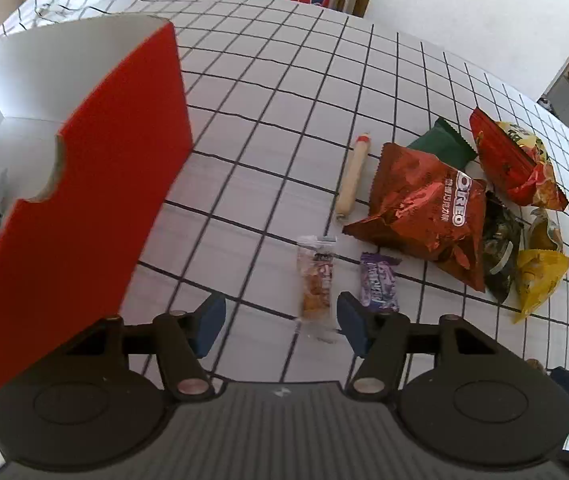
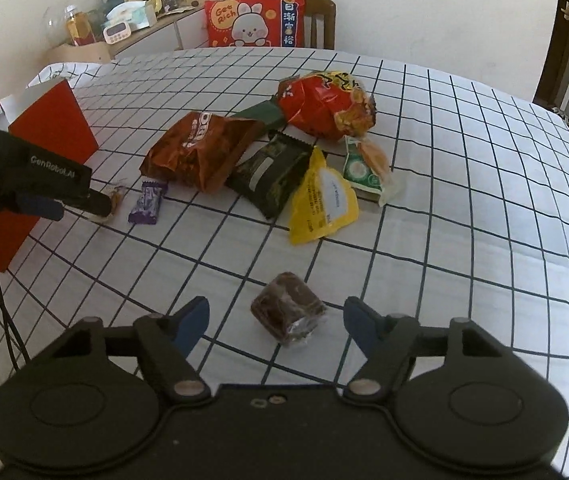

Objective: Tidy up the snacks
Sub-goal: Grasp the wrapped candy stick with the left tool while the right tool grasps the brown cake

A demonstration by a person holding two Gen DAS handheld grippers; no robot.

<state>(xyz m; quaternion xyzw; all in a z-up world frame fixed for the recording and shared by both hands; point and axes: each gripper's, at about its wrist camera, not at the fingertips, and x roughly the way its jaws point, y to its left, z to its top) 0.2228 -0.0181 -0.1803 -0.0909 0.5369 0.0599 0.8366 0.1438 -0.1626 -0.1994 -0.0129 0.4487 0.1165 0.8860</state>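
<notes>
Snacks: you are straddling the clear-wrapped bar [image 1: 316, 280] with the left gripper [image 1: 280, 320] and the brown cake [image 2: 288, 312] with the right gripper [image 2: 274, 320], both half-open, gripping nothing; centre each before squeezing.

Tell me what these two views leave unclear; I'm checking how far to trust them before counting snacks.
- red box interior: left wrist view, its raised flap hides most of it.
- clear-wrapped snack bar: right wrist view, the left gripper covers most of it.
- green packet: both views, the Oreo bag overlaps it.
- shelf clutter: right wrist view, too small.
</notes>
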